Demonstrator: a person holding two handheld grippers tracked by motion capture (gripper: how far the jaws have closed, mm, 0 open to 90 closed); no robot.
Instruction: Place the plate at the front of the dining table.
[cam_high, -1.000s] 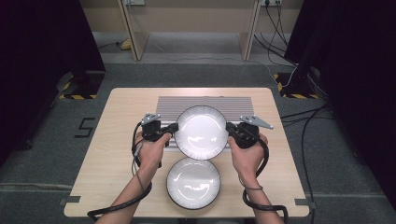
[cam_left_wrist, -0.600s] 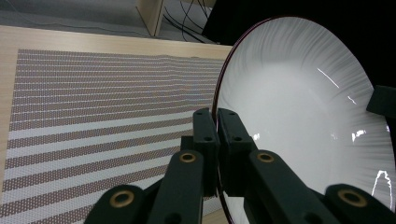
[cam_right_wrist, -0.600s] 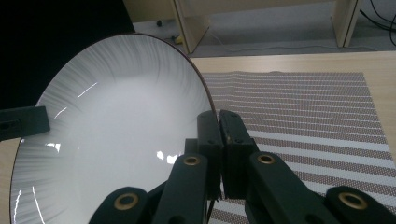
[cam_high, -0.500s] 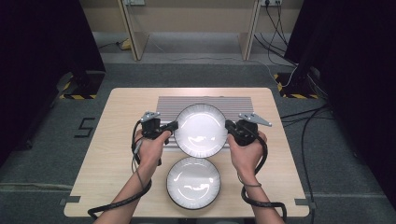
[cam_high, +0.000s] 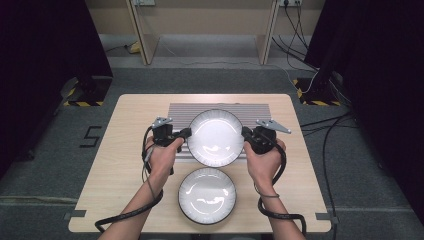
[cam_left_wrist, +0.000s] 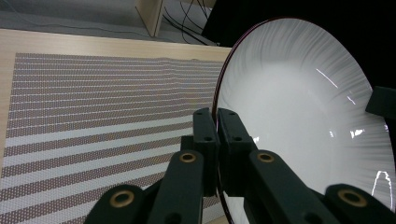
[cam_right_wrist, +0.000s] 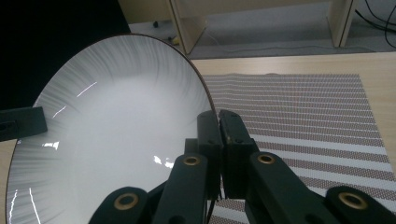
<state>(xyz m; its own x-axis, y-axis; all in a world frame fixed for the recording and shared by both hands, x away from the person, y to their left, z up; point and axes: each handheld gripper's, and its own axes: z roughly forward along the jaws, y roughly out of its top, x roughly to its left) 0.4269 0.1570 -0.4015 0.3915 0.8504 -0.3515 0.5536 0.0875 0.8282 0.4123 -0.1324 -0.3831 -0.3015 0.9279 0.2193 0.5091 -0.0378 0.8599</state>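
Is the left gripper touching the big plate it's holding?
Touching. In the left gripper view, the left gripper has its jaws shut on the rim of the plate, with no gap either side.

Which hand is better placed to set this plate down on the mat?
Neither alone: the left gripper and right gripper each clamp opposite rims of the held plate above the striped mat. Lowering probably needs both together.
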